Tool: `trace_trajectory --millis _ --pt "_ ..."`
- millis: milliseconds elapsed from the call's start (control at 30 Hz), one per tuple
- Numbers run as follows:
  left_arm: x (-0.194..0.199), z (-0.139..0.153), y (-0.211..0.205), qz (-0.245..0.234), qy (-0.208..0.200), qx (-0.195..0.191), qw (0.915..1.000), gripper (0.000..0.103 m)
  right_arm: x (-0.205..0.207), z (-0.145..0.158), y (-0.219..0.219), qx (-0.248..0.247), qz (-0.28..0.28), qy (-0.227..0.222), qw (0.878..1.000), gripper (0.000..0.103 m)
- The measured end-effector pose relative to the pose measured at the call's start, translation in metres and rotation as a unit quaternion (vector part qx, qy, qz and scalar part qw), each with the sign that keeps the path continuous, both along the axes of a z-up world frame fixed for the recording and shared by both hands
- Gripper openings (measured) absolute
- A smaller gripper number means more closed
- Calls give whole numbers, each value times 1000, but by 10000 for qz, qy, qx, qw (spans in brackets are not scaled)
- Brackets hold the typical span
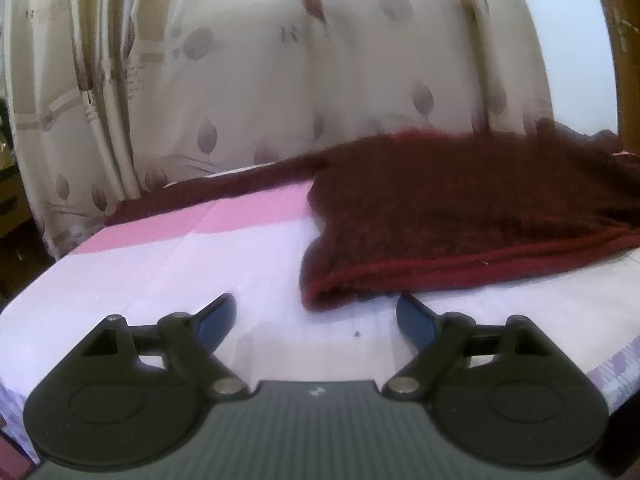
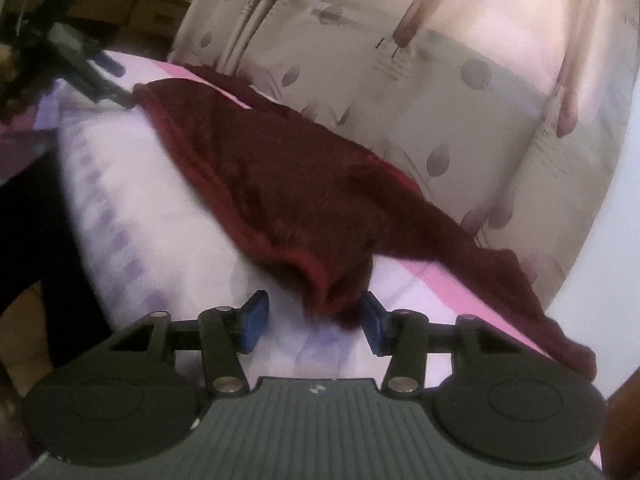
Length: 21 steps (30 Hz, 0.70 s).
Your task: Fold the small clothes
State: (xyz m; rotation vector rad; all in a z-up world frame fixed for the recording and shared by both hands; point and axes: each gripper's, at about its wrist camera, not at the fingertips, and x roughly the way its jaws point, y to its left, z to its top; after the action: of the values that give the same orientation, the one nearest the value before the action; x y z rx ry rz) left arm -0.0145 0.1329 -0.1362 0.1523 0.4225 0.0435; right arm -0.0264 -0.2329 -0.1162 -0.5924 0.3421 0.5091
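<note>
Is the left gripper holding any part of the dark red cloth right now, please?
No: the left gripper stands wide open over the bare bedsheet, and the dark red cloth lies just beyond its fingertips.

This is a bedroom in a home. A bed [image 1: 168, 248] with a pink and white sheet fills the lower part of both views, long beige curtains [image 1: 280, 80] with a leaf print hang behind it, and a wooden cabinet [image 2: 132, 4] stands at upper left.

Your left claw [image 1: 316, 320]: black linkage arms, blue pads, silver pivot screws | your right claw [image 2: 314, 322]: same, ribbed grey body, small white mark.
</note>
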Motion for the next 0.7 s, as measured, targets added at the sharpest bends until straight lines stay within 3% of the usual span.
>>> trace_trajectory --millis 33,67,133,300,433,567,700 --pt "1 -1 -1 -4 13 -31 10000 88 9 2 2 102 -29 27 9999 46" --pt "1 -1 -1 -14 16 -57 10000 88 17 5 3 206 -96 44 9997 32" --pt "1 1 -4 -78 -25 -34 10000 88 31 16 4 499 -270 107 9983 15" --pt "-5 1 -14 -224 -351 282 9987 88 50 68 -29 2269 -870 765 9670 12" --pt "3 3 -20 -203 -352 270 9988 88 66 90 -58 3437 -1135 1734 9159 12" --pt "14 4 -21 33 -390 256 9989 88 75 91 -67 3885 -1231 2088 8890 12" --pt "29 9 -14 86 -219 -65 9997 88 73 94 -63 3942 -1193 2023 8885 13"
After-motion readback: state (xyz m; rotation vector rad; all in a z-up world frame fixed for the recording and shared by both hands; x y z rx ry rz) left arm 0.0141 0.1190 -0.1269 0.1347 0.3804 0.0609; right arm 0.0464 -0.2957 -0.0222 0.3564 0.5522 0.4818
